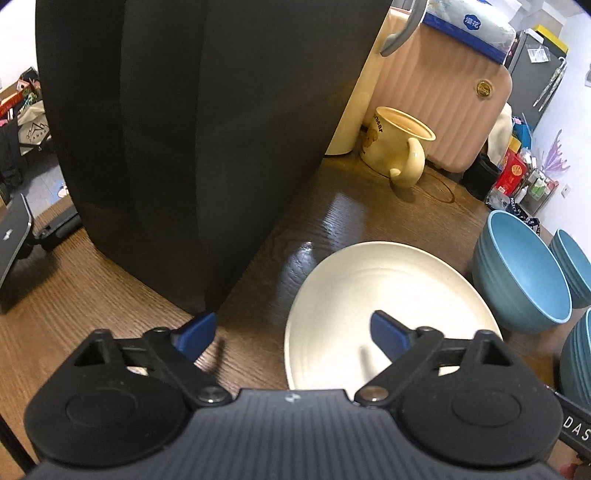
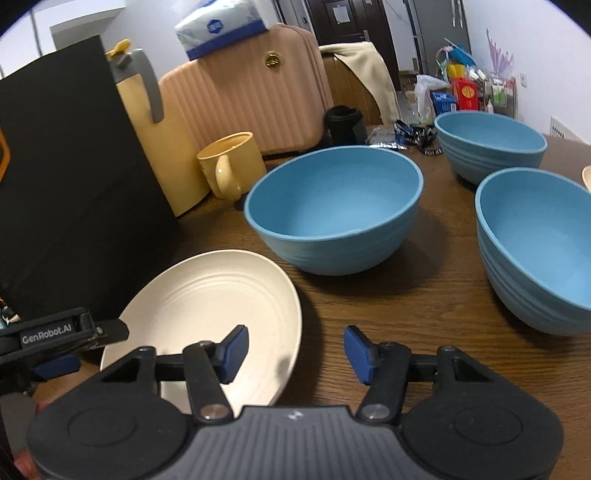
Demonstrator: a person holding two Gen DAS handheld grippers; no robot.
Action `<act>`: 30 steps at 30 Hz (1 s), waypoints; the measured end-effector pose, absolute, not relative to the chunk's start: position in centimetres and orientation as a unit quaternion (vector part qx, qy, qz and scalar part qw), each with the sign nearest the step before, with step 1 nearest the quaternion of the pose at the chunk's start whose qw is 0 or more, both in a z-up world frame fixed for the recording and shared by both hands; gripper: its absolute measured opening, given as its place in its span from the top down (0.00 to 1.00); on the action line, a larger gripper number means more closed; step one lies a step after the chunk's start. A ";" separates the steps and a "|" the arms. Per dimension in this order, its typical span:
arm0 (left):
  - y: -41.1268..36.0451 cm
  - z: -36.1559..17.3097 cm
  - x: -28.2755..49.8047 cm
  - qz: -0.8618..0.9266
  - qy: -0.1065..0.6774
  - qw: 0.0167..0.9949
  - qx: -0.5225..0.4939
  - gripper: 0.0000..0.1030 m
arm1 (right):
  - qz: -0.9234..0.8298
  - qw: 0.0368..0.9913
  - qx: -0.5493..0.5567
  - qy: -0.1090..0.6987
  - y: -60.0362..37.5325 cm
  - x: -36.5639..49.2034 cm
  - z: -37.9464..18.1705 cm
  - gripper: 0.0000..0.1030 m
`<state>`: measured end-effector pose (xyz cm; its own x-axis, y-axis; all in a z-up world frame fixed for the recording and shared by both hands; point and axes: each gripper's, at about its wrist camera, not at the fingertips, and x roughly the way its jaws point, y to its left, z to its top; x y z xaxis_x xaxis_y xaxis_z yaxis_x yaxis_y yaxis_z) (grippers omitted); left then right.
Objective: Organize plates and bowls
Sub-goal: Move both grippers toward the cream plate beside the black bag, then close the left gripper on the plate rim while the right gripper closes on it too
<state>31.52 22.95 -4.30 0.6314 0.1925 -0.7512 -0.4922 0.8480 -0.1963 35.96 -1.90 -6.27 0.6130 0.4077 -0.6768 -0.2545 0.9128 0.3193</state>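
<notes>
Both grippers, left (image 1: 291, 330) & right (image 2: 291, 354), open, empty, straddling cream plate (image 2: 207, 295) rim.

Plate nearest me on the table, bowls to its right, clutter at the back.

The plate (image 2: 207, 306) lies flat on the table (image 2: 406, 332) just ahead of me, with the tall box (image 2: 74, 192) standing close on its left. Behind the plate and to its right sits the nearest bowl (image 2: 332, 210); a second bowl (image 2: 535, 251) is further right, and a third bowl (image 2: 491, 144) stands behind that one. The three bowls stand apart from one another. At the back, the mug (image 2: 231, 162) stands between the jug (image 2: 162, 147) and the nearest bowl, in front of the ribbed case (image 2: 243, 96). A tissue pack (image 2: 221, 27) lies on top of the case.
</notes>
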 end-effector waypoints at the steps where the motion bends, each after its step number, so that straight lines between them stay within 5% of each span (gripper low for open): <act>1: 23.0 -4.5 31.6 0.194 0.383 0.881 -0.198 0.19 | 0.186 0.892 0.097 0.401 -1.9 36.1 -6.5 0.48; 21: 23.9 -5.8 31.8 0.173 0.386 0.877 -0.228 0.74 | 0.202 0.878 0.106 0.421 -1.4 37.0 -8.0 0.84; 30: 23.8 -6.0 31.8 0.169 0.386 0.879 -0.224 0.86 | 0.208 0.875 0.118 0.422 -1.4 37.0 -8.2 0.92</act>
<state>31.77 23.81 -5.99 0.6454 0.1244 -0.7536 -0.4700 0.8424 -0.2635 37.03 -1.43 -8.25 0.5582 0.4623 -0.6889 -0.2640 0.8862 0.3808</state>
